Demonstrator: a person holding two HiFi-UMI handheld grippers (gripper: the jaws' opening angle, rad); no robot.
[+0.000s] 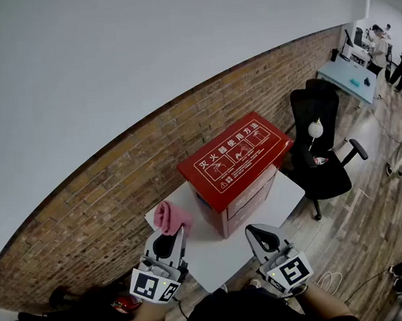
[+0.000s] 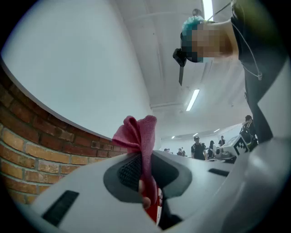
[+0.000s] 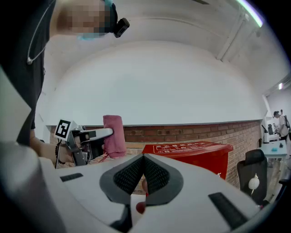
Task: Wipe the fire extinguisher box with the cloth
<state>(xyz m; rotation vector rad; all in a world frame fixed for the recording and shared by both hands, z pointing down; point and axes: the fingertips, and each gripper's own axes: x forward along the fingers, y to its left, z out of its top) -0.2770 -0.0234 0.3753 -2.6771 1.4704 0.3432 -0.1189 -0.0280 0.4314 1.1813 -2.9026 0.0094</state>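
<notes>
In the head view, the red fire extinguisher box (image 1: 236, 171) stands on a white counter (image 1: 289, 193) set against a brick wall (image 1: 107, 197). The left gripper (image 1: 170, 235) is held up near the counter's left corner with a pink cloth (image 1: 170, 217) bunched at its tip, just beside the box's left end. Whether the cloth touches the box cannot be told here. The right gripper (image 1: 259, 232) hovers over the near edge of the counter, in front of the box. A black office chair (image 1: 320, 151) stands to the right of the counter.

In the left gripper view, the fingers (image 2: 129, 173) are clamped on the cloth (image 2: 138, 136), which sticks up above them as a crumpled tuft. The brick wall (image 2: 27, 150) runs along the left, and the right gripper (image 2: 234, 148) shows far off at the right edge.

In the right gripper view, the fingers (image 3: 129, 175) are pressed together at the tips with nothing between them. Beyond them the box (image 3: 191, 152) sits to the right, its printed lid facing up. To the left, the left gripper (image 3: 102, 133) holds the cloth (image 3: 113, 139) upright, apart from the box's near corner. The chair (image 3: 254, 173) shows at the far right.
</notes>
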